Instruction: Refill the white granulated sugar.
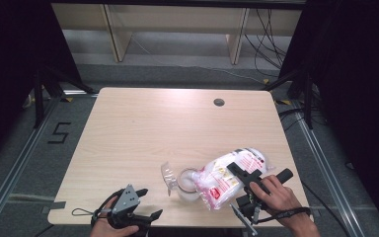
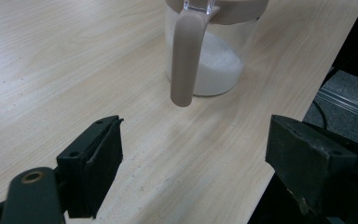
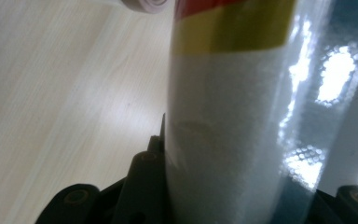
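A clear jar (image 1: 187, 183) with a beige rim and some white grains in it stands near the table's front edge. Its beige handle (image 2: 184, 60) faces my left gripper (image 2: 196, 135), which hovers open a short way off with nothing between the jaws. In the high view the left gripper (image 1: 150, 202) sits at the front left edge. My right gripper (image 1: 242, 171) is shut on a plastic bag of white grains (image 1: 229, 175) with red print, tilted with its lower end at the jar's mouth. The bag (image 3: 233, 116) stands between the right gripper's jaws.
A crumpled piece of clear plastic (image 1: 168, 177) lies just left of the jar. The light wooden table (image 1: 177, 123) has a round cable hole (image 1: 219, 102) at the back right. Dark stands and cables flank the table on the floor.
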